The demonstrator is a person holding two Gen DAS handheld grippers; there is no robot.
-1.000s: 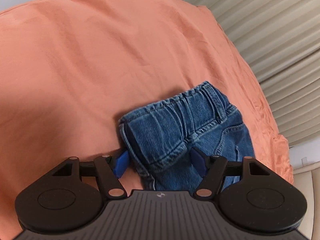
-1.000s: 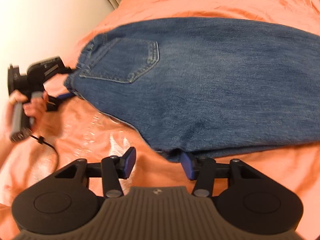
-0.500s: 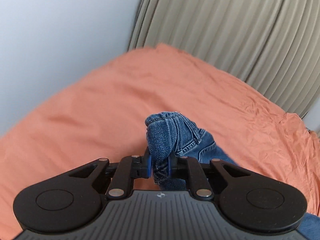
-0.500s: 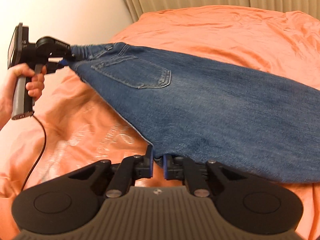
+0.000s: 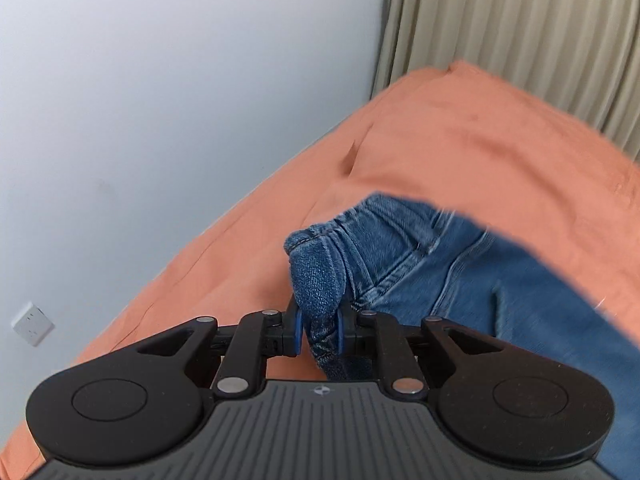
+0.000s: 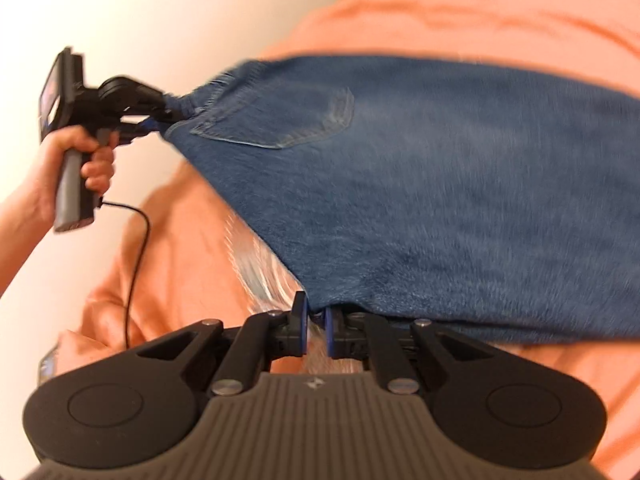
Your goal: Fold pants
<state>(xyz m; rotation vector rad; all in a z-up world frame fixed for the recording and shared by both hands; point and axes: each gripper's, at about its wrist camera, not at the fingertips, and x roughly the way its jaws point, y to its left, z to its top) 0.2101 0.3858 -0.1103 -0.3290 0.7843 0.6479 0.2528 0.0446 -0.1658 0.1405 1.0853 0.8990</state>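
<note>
Orange bedsheet (image 6: pixel 460 8) covers the bed, wall on the left side, pleated curtain (image 5: pixel 520 40) at the far end. Jeans (image 6: pixel 440 184) held off the sheet, stretched in the air between both grippers, back pocket (image 6: pixel 280 120) facing up, legs trailing off to the right. Left gripper (image 5: pixel 318 330) pinching the bunched waistband corner (image 5: pixel 316 280), blue pads tight on the denim; in the right view it sits at the far left with a hand (image 6: pixel 76 168) on its handle, cable (image 6: pixel 136 248) dangling. Right gripper (image 6: pixel 316 326) nearly pressed together, nipping the near edge of the denim around the crotch. Likely two corner grips so the cloth hangs taut and flat, ready to lay over for a fold. Frames blurry, fold itself not yet made
</note>
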